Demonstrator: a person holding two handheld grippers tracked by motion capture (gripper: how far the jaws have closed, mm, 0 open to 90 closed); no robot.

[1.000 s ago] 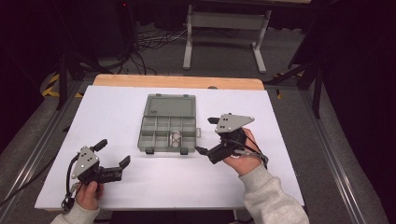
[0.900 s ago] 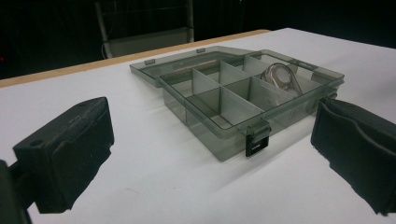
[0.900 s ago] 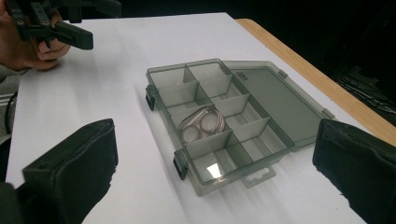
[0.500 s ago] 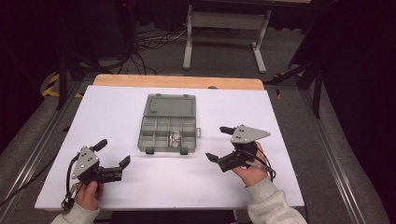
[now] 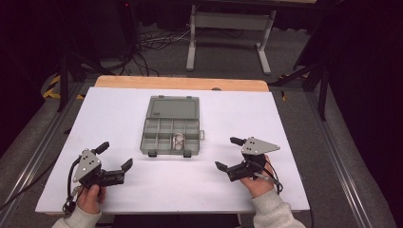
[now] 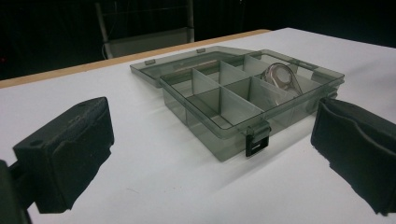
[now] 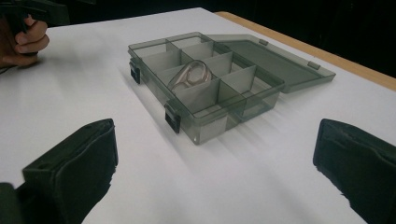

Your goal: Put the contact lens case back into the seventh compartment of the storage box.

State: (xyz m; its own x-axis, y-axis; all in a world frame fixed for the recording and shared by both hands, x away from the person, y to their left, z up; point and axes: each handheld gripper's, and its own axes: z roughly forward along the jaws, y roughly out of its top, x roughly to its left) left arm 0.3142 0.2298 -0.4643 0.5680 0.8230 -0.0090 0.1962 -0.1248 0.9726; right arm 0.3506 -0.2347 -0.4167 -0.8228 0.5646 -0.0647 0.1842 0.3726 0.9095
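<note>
right gripper [image 5: 227, 155] drawn back from the organizer box [image 5: 171, 127], lower, nearer person

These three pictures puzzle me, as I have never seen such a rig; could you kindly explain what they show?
A person sits at a white table with a hand-held gripper in each hand: the left gripper and the right gripper. Each has two black jaws, and both stand open, holding nothing. The high view looks down from above. The two gripper views come from cameras riding on the grippers, looking out between their jaws. On the table lies an open grey box with compartments; one holds a metal ring.
</note>
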